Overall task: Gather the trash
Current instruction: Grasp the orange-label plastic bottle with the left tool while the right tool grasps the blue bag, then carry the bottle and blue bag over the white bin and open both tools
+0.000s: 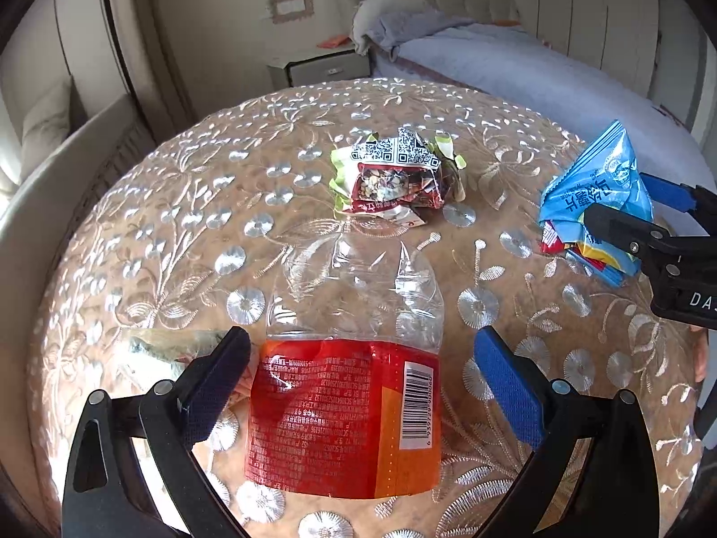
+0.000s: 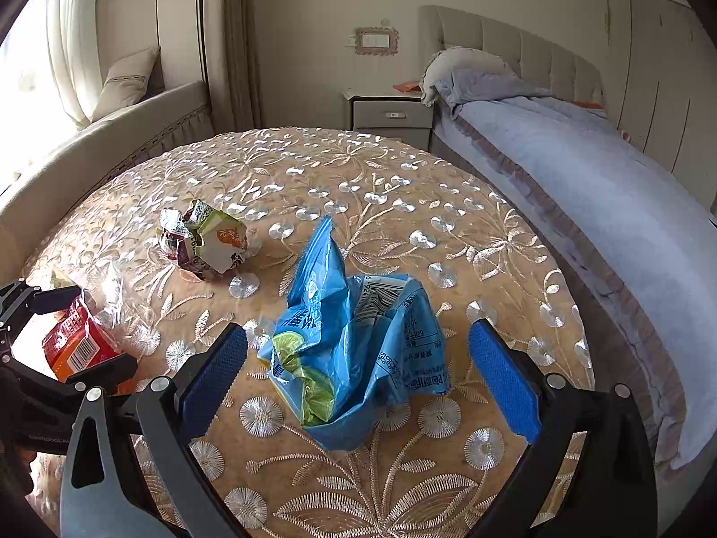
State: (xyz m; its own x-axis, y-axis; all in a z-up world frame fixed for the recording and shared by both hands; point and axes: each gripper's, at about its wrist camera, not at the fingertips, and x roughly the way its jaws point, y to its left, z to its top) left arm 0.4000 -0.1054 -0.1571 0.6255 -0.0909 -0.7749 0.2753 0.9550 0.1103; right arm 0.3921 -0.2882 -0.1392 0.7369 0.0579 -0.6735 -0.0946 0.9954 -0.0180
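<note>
Both my grippers spread wide over trash on the embroidered round table (image 2: pixel 403 170).

Low centre of my left view, the crushed clear bottle (image 1: pixel 345 385) (red label) lies between my left gripper (image 1: pixel 360 385)'s parted fingers, ungrasped. Centre of my right view, the blue snack bag (image 2: pixel 354 354) sits between my right gripper (image 2: pixel 358 376)'s released fingers. The crumpled wrapper ball (image 2: pixel 201 242) rests upper left, apart.

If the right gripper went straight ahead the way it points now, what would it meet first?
The crumpled blue snack bag. It lies on the embroidered tablecloth directly between the open fingers of the right gripper, so the bag comes first. Depth is hard to judge through the fisheye, but nothing else sits nearer.
</note>
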